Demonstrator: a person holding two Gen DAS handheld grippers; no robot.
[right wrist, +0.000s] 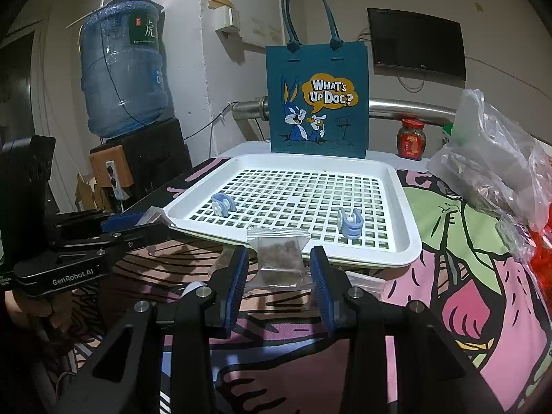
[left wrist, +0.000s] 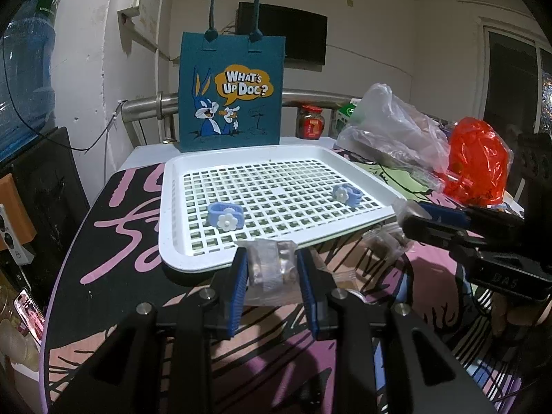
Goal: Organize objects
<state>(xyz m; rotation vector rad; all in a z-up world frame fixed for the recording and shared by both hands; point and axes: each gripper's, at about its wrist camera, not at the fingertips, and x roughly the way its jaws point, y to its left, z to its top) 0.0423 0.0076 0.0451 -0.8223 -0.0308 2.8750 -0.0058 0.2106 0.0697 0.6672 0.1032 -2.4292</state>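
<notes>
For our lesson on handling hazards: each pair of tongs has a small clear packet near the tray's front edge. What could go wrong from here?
1. The left tongs pinch a slippery clear packet; it might slide out.
2. The white tray sits just ahead; either tongs could nudge it and shift the two blue clips.
3. The right tongs may crush their packet.

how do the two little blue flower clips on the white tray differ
The left flower clip lies nearer the tray's front-left corner; the right flower clip sits further back, toward the right rim. In the left wrist view the left clip's white flower faces the camera more squarely and looks bigger, perhaps only from closeness. Both are pale blue with a white flower, apart from each other and untouched by either gripper.
</notes>
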